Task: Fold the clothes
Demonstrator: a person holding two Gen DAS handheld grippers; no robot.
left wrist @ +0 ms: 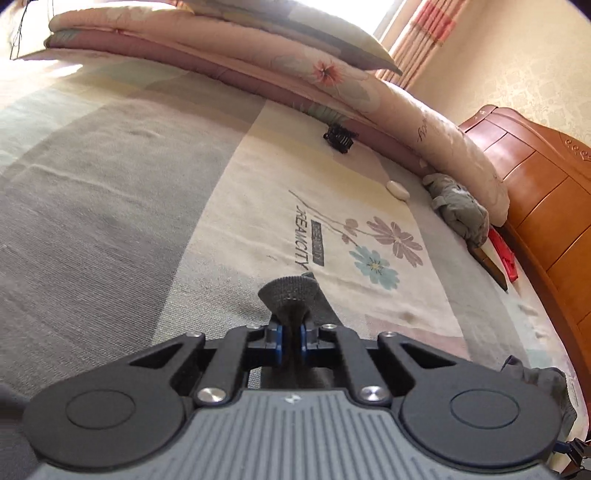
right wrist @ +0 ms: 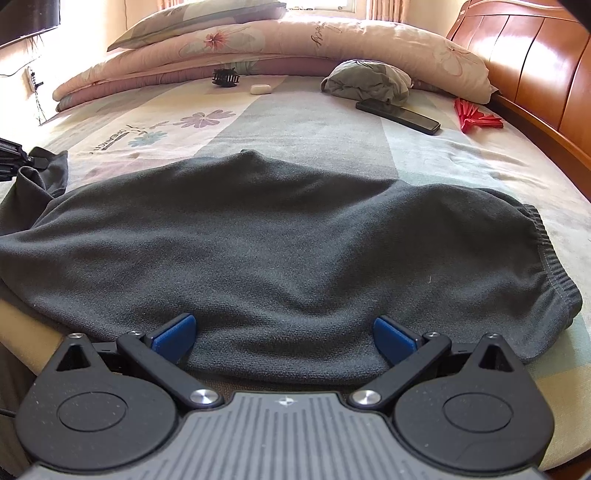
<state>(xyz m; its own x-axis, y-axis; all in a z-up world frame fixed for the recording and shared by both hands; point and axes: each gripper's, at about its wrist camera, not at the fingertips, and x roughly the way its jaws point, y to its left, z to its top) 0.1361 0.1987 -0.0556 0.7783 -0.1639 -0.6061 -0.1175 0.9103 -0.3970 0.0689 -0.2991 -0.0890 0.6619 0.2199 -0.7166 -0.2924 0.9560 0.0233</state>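
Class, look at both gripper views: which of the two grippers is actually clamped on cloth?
The left gripper: its blue pads pinch a fold of the dark grey garment. The right gripper stands wide open, its pads either side of the garment's near edge.

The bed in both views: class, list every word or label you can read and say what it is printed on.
"DREAMCITY": printed on the bed sheet beside the flower stems, read in the left wrist view.
Dark label next to it: lettering too blurred to read.
Script lettering on the folded quilt: cursive, cannot be made out.
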